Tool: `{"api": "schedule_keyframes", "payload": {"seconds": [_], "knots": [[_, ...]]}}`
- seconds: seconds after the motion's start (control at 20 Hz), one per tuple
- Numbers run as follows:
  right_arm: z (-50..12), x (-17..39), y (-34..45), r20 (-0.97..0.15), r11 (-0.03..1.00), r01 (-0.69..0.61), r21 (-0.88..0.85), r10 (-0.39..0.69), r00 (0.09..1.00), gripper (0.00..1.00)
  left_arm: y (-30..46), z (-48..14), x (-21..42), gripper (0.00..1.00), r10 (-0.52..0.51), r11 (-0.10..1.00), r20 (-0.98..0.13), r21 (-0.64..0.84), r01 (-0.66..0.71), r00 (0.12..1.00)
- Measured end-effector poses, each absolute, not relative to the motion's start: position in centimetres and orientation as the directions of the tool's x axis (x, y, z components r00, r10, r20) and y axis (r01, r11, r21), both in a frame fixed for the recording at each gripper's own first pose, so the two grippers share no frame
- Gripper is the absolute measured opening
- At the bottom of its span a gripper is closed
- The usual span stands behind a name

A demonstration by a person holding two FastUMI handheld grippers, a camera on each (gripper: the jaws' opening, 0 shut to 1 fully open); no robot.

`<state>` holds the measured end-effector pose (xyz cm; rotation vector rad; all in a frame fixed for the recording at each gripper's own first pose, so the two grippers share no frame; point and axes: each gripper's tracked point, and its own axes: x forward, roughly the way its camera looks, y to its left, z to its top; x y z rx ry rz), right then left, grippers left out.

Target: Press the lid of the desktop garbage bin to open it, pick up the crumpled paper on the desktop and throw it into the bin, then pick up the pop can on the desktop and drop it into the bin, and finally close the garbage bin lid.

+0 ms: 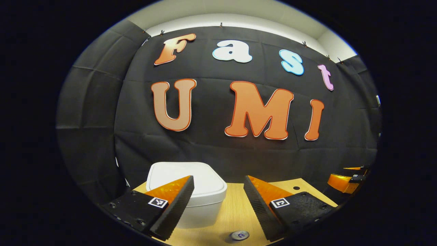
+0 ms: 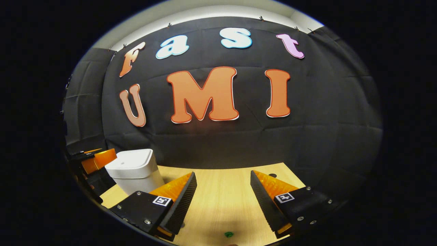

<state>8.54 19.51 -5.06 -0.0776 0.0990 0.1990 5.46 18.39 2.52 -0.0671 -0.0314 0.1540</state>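
1. The left gripper (image 1: 218,201) is hovering over the wooden desktop (image 1: 235,212) with its fingers spread wide and nothing between them; the white garbage bin (image 1: 191,194) is sitting just ahead and slightly to its left, with the lid (image 1: 186,181) down. Judging from this, the lid press is not yet done.
2. The right gripper (image 2: 223,201) is also holding its fingers apart and empty, well to the side of the bin (image 2: 135,171), which is standing at the left of the right gripper view, close beside the left gripper (image 2: 97,159).
3. For a clean press, the left gripper is probably the better tool: it is nearest. Pressing one fingertip, or both drawn together, straight down on the flat top of the lid should release it; a push from the side would likely slide the light bin across the wood.
4. The top of the pop can (image 1: 240,235) is showing at the bottom edge of the left gripper view, on the desk between the fingers, so any downward move should be avoiding it.
5. A small green object (image 2: 228,234) is lying on the desk near the bottom of the right gripper view; I cannot tell what it is. I cannot place the crumpled paper.
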Motion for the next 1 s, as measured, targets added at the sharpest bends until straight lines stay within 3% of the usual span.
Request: {"api": "schedule_keyframes", "payload": {"seconds": [0.8,0.95,1.0], "knots": [[-4.9,10.0,20.9,-0.133,0.965,-0.255,-0.065,0.245,0.960,0.94,21.8,4.7,6.1,0.94,0.243,0.970,0.070,-0.007,-0.243,0.967],[-4.9,10.3,20.9,-0.139,0.962,-0.264,-0.071,0.252,0.958,0.95,22.3,5.1,6.0,0.78,0.257,0.966,0.075,-0.007,-0.258,0.963],[-4.9,10.3,21.0,-0.144,0.961,-0.267,-0.065,0.256,0.956,0.94,22.6,5.0,6.0,0.60,0.269,0.963,0.078,-0.003,-0.269,0.960]]}}
